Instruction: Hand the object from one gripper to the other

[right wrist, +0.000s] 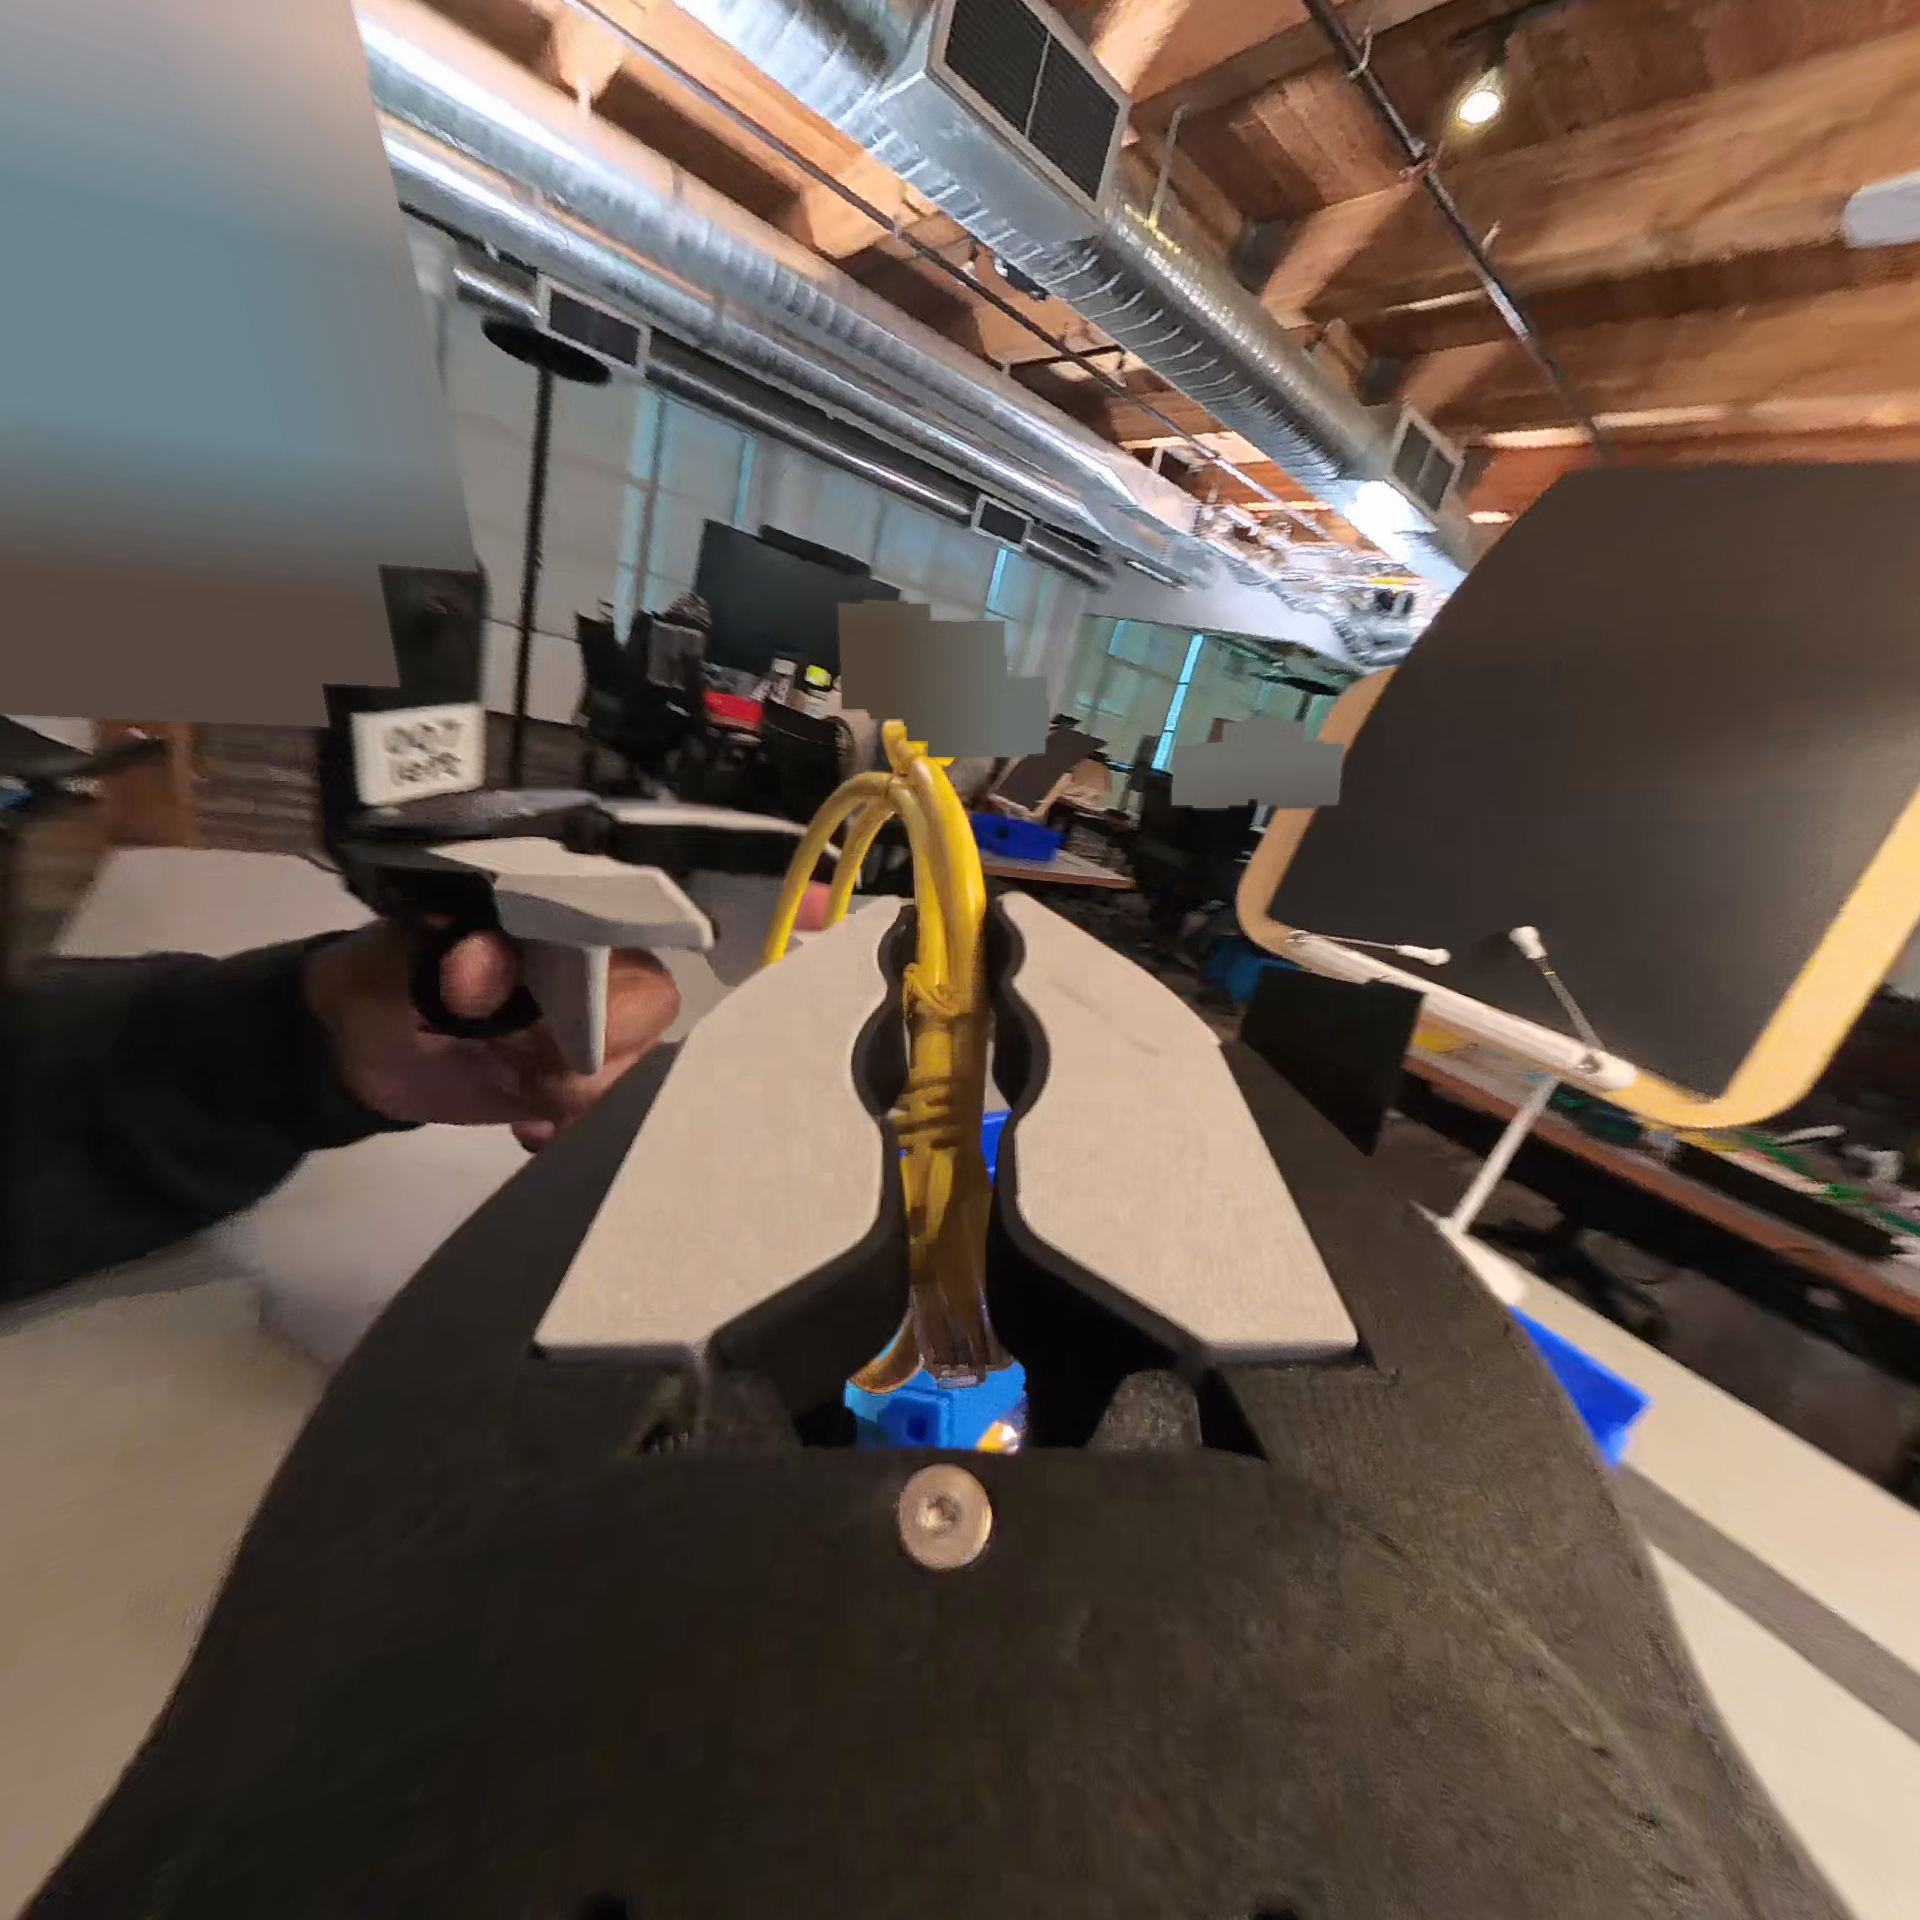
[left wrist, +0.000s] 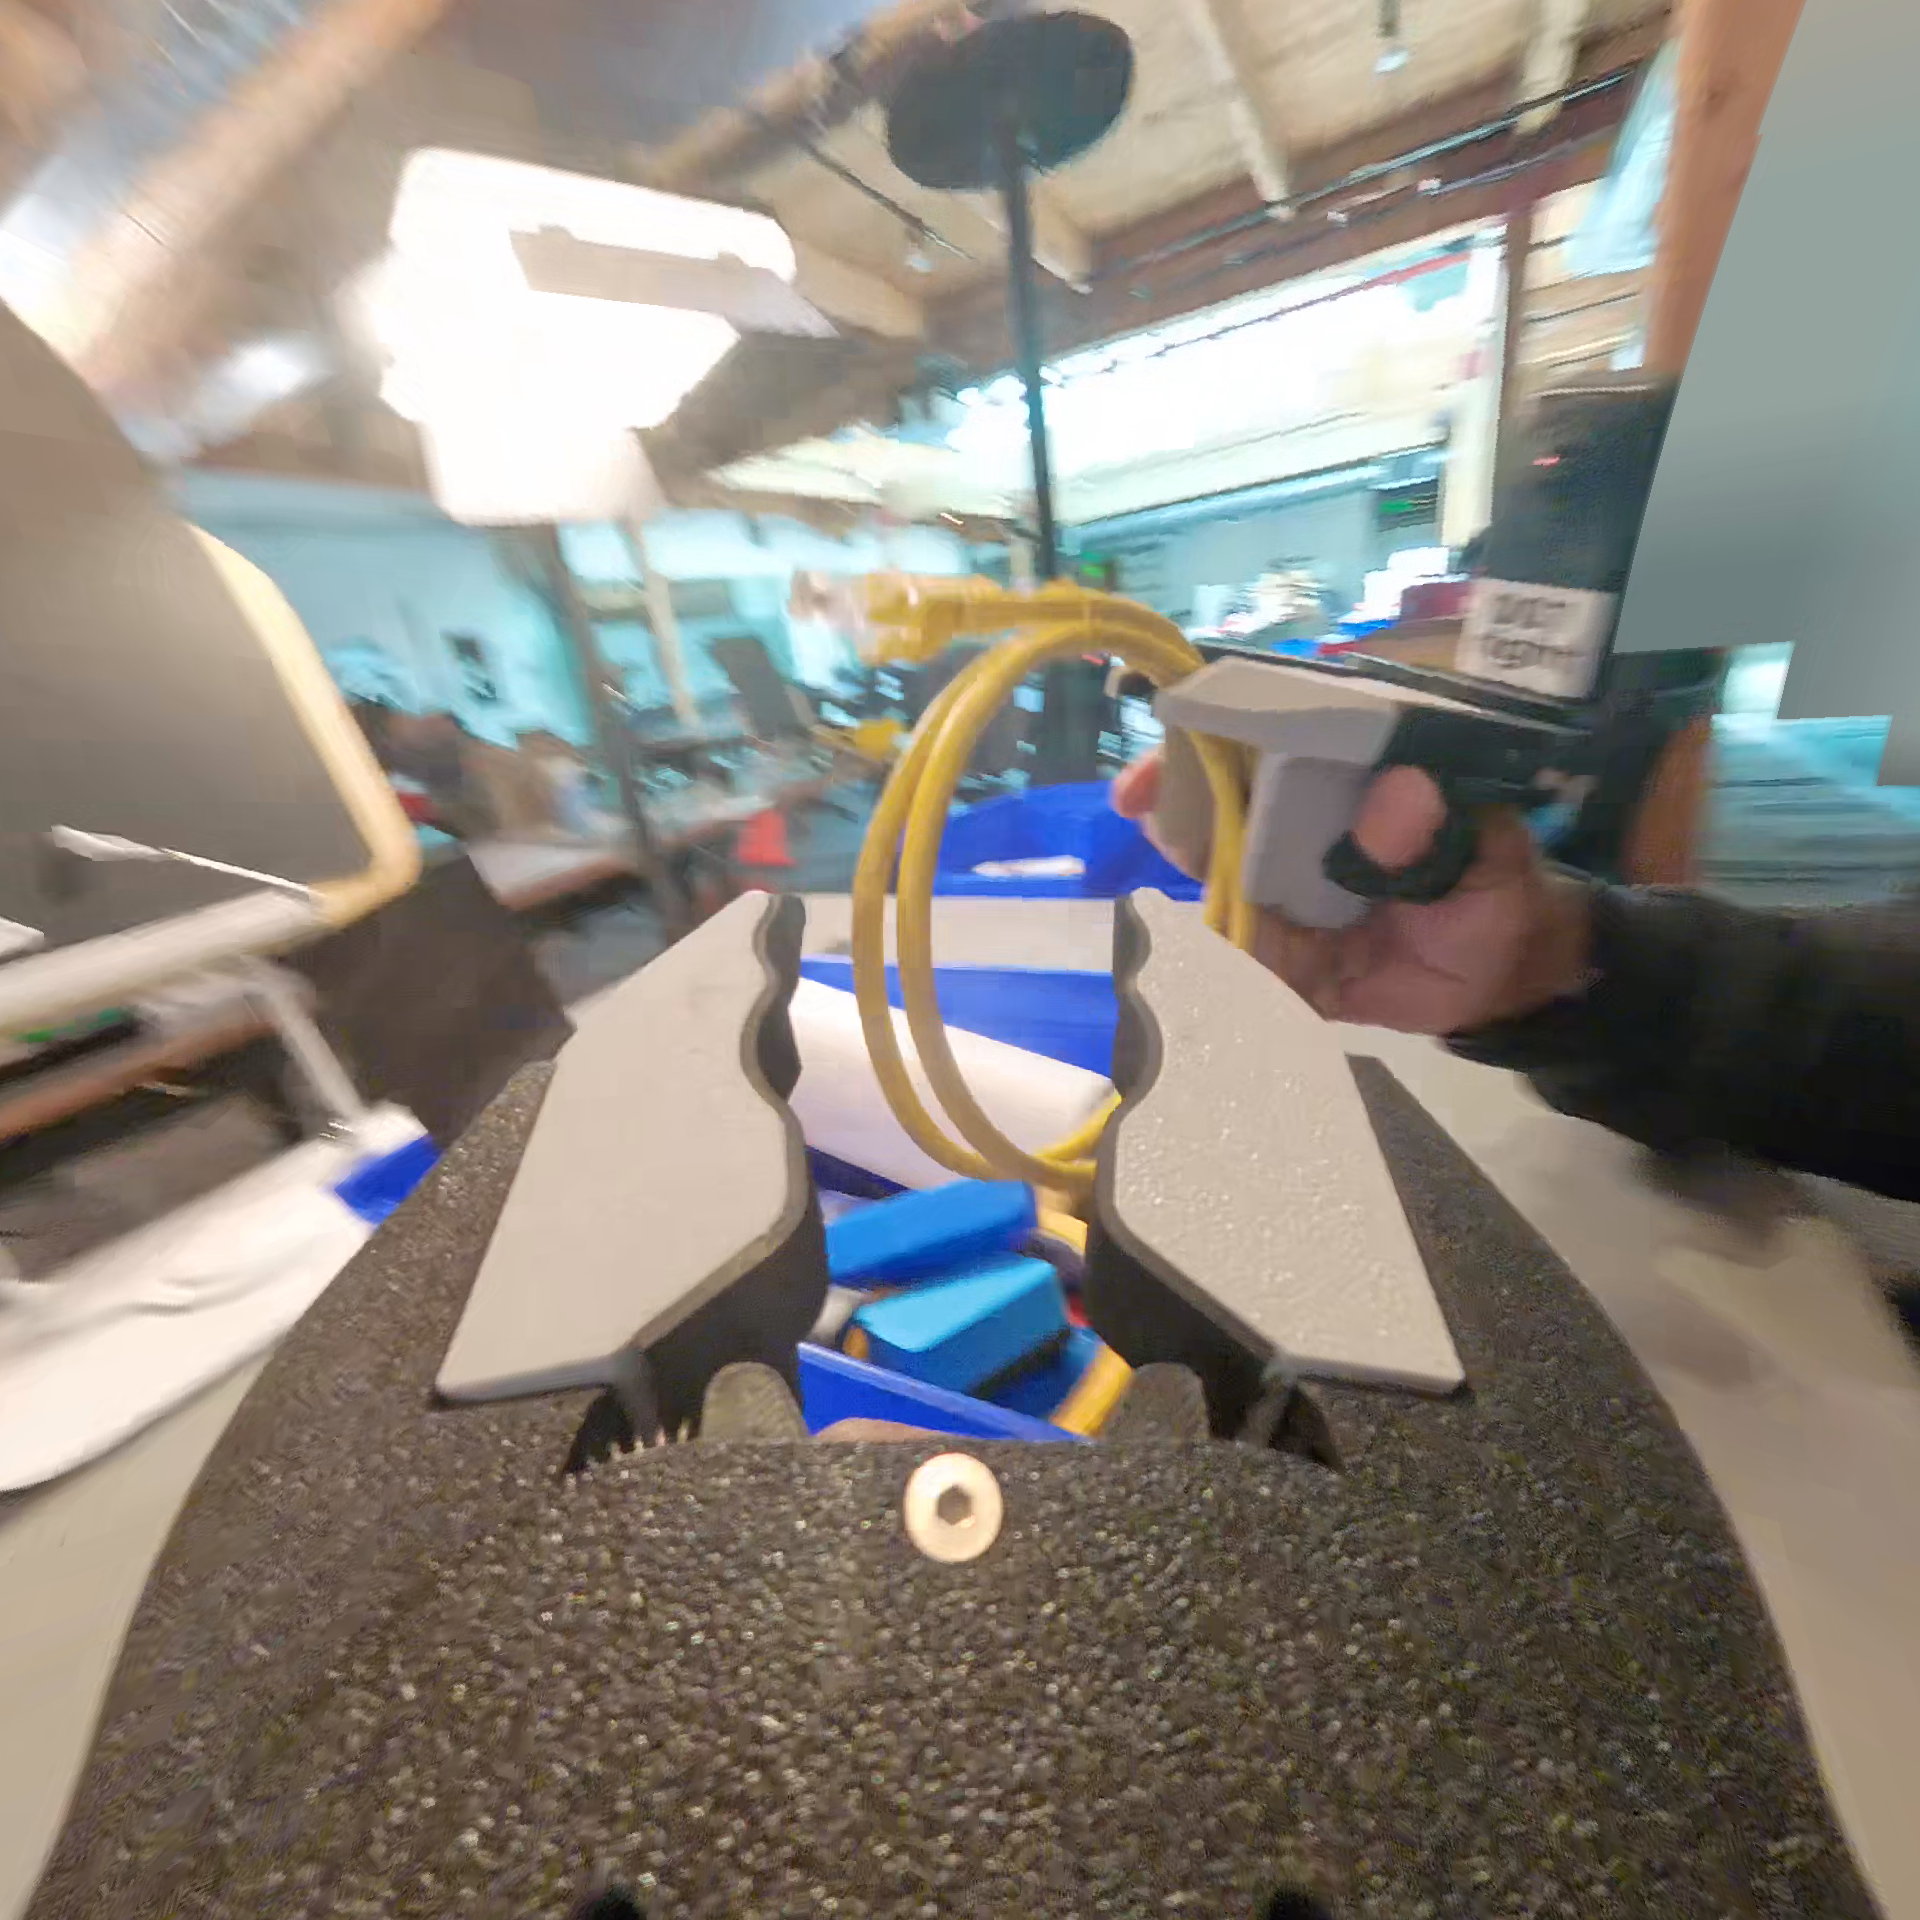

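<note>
Pale grey and smooth, the surface [left wrist: 1558, 1299] fills the lower part of both wrist views, and it carries a blue plastic bin [left wrist: 1039, 997] directly below the two tools. A dark curved panel with a light wooden edge [right wrist: 1621, 769] stands beside the surface on the right of the right wrist view; it also shows at the left of the left wrist view. In the bin lie a white roll [left wrist: 935, 1081] and several blue blocks [left wrist: 956, 1320], seen through the gap of the left tongs [left wrist: 956, 935].

The left tongs stand wide apart with nothing between them, pointing toward the loop of the coiled yellow cable [left wrist: 914, 914], which hangs in the air above the bin, just past their tips. The lower arc of the coil passes behind the right-hand finger of the left tongs, so that part is hidden in the left wrist view.

The right tongs [right wrist: 940, 925] are closed narrowly on the cable's bundled section, where the strands are wrapped together, and the coil rises beyond their tips. From the left wrist view the same tool appears at the right, held by a person's hand [left wrist: 1434, 935] in a dark sleeve, with the cable pinched at its grey fingers. In the right wrist view the other hand [right wrist: 457, 1029] holds the left tool just beside the coil, not touching it.
</note>
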`<state>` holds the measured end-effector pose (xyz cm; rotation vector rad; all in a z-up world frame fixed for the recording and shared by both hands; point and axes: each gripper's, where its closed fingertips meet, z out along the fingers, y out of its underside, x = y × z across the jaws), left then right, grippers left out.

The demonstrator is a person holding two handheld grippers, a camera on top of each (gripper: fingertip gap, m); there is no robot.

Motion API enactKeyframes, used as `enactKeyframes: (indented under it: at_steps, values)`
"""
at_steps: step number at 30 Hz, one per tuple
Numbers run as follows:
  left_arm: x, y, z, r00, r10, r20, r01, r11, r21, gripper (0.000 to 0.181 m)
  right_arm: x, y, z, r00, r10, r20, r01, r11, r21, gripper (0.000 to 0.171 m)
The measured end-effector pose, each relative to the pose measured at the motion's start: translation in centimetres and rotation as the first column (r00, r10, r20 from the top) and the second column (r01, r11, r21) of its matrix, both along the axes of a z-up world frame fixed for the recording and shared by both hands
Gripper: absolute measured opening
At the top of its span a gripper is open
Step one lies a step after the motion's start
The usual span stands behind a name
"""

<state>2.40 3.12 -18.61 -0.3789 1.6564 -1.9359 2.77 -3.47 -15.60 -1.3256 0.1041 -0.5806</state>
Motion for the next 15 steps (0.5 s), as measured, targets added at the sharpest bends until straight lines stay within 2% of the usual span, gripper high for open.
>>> enactKeyframes:
  at_steps: [3, 5, 9, 13, 15]
  values:
    - [-0.5, -0.9, -2.5, 0.974, -0.135, -0.184, 0.152, 0.985, 0.08, 0.059, -0.6, -0.2, 0.2, 0.987, 0.15, -0.064, -0.148, 0.988, 0.037, 0.012]
    - [-1.3, -1.6, -4.1, 0.963, -0.171, -0.209, 0.21, 0.961, 0.179, 0.057, -1.2, -0.5, 0.5, 0.972, 0.221, -0.076, -0.217, 0.974, 0.061, 0.012]
    - [-2.7, -3.2, -6.9, 0.958, -0.192, -0.215, 0.261, 0.893, 0.367, 0.056, -1.6, -0.5, 0.6, 0.96, 0.266, -0.087, -0.258, 0.962, 0.094, 0.012]
    - [-3.3, -4.4, -7.1, 0.959, -0.212, -0.188, 0.269, 0.888, 0.374, 0.046, -2.0, 0.1, 0.2, 0.956, 0.281, -0.09, -0.275, 0.959, 0.075, 0.012]
    - [-3.3, -4.4, -6.9, 0.955, -0.223, -0.193, 0.28, 0.894, 0.35, 0.026, -2.0, 0.1, 0.2, 0.956, 0.279, -0.09, -0.272, 0.959, 0.075, 0.012]
